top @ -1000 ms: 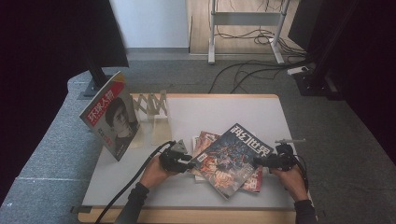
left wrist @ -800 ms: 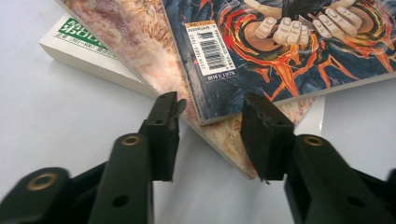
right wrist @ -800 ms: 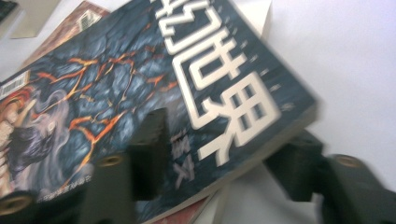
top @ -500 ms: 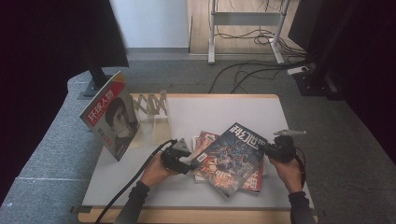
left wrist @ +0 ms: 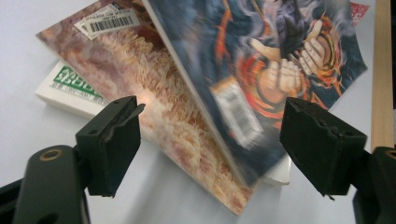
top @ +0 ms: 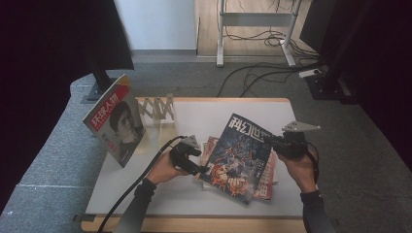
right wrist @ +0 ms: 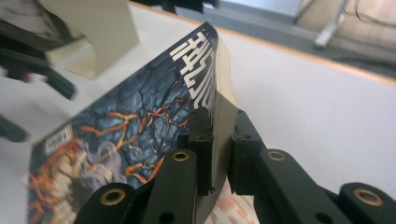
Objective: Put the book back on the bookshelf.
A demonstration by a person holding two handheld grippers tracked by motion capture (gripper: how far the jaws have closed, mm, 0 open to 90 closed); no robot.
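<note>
Dark blue magazine w/ fiery cover art [top: 239, 154]: right edge lifted off table, lower-left corner resting on stack of other magazines [top: 210, 148]. Right gripper [top: 270, 141] clamped on its right edge, jaws just closing. Left gripper [top: 203, 170] at opposite corner, jaws just opening, apart, pads clear of cover. White tabletop [top: 204, 116] w/ wood rim; red-titled portrait magazine [top: 114, 121] upright in beige rack [top: 156, 108], far left.

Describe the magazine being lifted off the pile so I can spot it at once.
On the white table, look at the small pile of magazines near the front edge, right of the wooden rack. The one you want is the dark blue glossy magazine, its right edge clamped in the right gripper: it alone is tilted up, with white title characters and orange flame art.
</note>
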